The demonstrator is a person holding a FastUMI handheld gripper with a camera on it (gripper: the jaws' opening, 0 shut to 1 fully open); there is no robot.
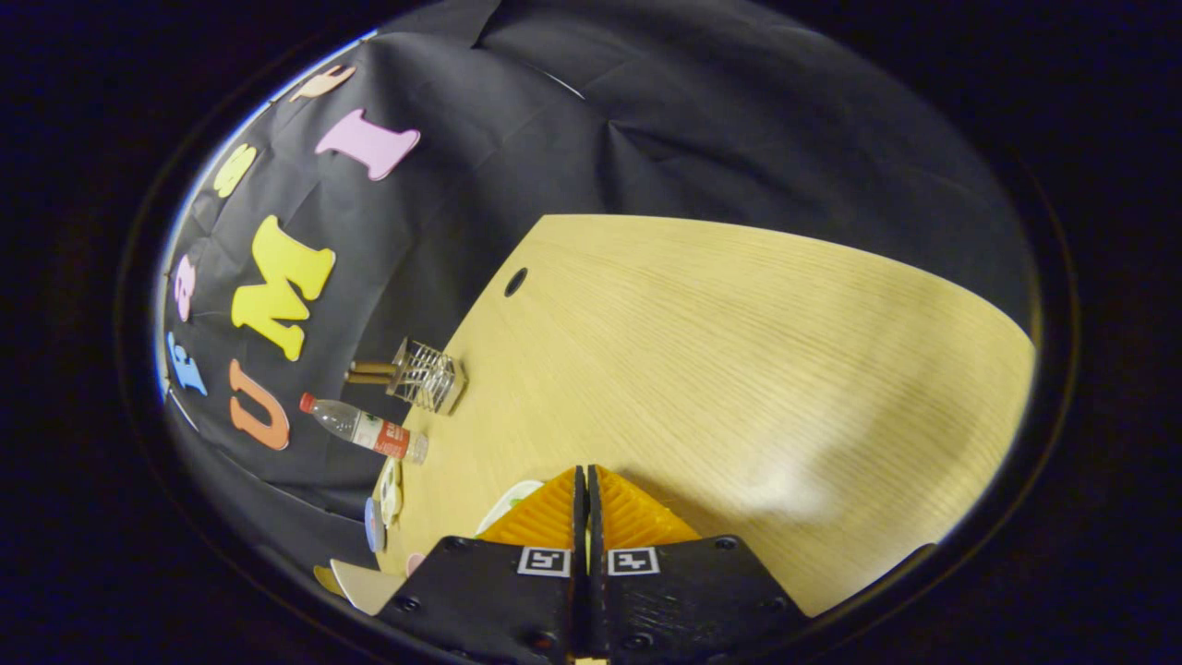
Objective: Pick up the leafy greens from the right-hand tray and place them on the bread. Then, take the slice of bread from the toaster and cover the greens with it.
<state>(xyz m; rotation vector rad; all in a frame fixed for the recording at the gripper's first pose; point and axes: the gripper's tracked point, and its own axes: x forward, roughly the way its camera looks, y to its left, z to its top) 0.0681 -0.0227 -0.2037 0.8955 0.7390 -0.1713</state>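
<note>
Overhead, the tool, fingers pressed together and holding nothing, hangs above bare wooden surface; wire rack and plastic bottle stand well beyond.

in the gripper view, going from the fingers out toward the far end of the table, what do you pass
shut gripper with nothing between the fingers → plastic bottle → wire rack → round hole in the table → black cloth wall
</note>
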